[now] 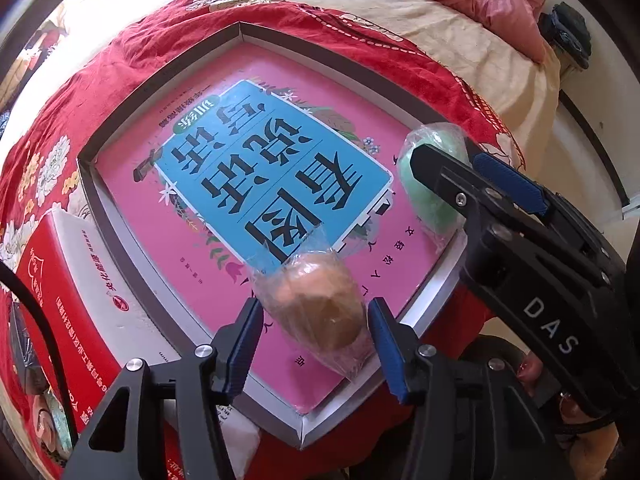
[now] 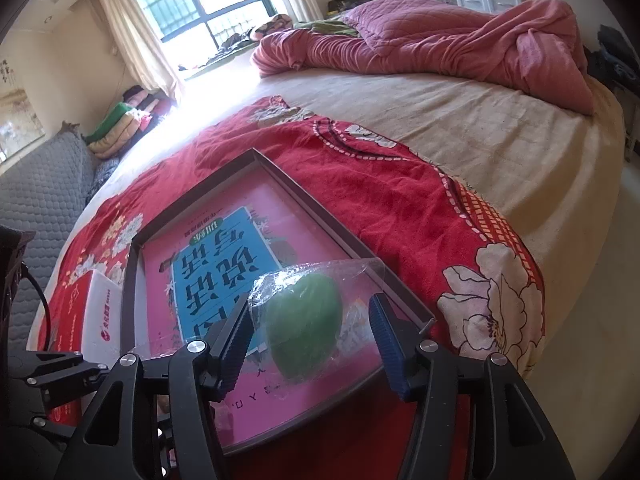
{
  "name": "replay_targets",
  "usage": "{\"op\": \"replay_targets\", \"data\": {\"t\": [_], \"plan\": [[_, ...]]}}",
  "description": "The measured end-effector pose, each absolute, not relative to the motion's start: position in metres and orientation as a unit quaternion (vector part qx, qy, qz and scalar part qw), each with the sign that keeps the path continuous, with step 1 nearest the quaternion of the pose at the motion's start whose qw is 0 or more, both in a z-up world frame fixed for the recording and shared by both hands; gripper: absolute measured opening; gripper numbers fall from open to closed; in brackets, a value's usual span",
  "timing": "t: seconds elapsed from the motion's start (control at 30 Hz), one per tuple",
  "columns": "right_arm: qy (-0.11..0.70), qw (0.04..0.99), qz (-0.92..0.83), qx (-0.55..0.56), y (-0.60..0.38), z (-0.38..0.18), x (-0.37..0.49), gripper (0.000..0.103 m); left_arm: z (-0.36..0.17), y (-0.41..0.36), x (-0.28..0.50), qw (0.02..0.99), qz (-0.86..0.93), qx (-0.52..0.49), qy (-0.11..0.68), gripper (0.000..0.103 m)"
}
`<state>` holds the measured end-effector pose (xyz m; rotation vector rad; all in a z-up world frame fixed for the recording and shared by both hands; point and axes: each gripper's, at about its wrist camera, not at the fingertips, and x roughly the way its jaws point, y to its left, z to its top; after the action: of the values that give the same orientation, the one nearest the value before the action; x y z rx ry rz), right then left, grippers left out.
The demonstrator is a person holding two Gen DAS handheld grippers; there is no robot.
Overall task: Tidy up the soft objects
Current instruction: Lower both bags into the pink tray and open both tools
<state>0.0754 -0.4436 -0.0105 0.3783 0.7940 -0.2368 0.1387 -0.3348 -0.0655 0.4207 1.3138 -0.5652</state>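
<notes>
Both soft pieces appear just set down in the shallow tray (image 1: 160, 208), so the step in hand reads as release. The left gripper (image 1: 314, 334) stands open around the brown wrapped bun (image 1: 320, 304), pads clear of its film; the right gripper (image 2: 312, 340) is wide around the green wrapped bun (image 2: 304, 338). Next, each likely needs lifting straight away without snagging the crinkled plastic. Both buns lie on the pink book (image 1: 168, 240) at the tray's near edge.
</notes>
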Motion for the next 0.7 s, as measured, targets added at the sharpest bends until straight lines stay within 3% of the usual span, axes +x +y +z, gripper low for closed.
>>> {"op": "replay_targets", "data": {"t": [0.27, 0.4, 0.7], "plan": [[0.363, 0.906, -0.118, 0.186, -0.446, -0.003, 0.07, 0.071, -0.062, -0.334, 0.137, 0.737, -0.264, 0.187, 0.593, 0.064], [0.35, 0.91, -0.122, 0.184, -0.446, 0.001, 0.068, 0.072, -0.054, -0.329, 0.137, 0.749, -0.256, 0.175, 0.586, 0.073], [0.317, 0.914, -0.151, 0.203, -0.46, 0.008, 0.056, 0.073, -0.04, -0.311, 0.139, 0.764, -0.25, 0.136, 0.579, 0.075]]}}
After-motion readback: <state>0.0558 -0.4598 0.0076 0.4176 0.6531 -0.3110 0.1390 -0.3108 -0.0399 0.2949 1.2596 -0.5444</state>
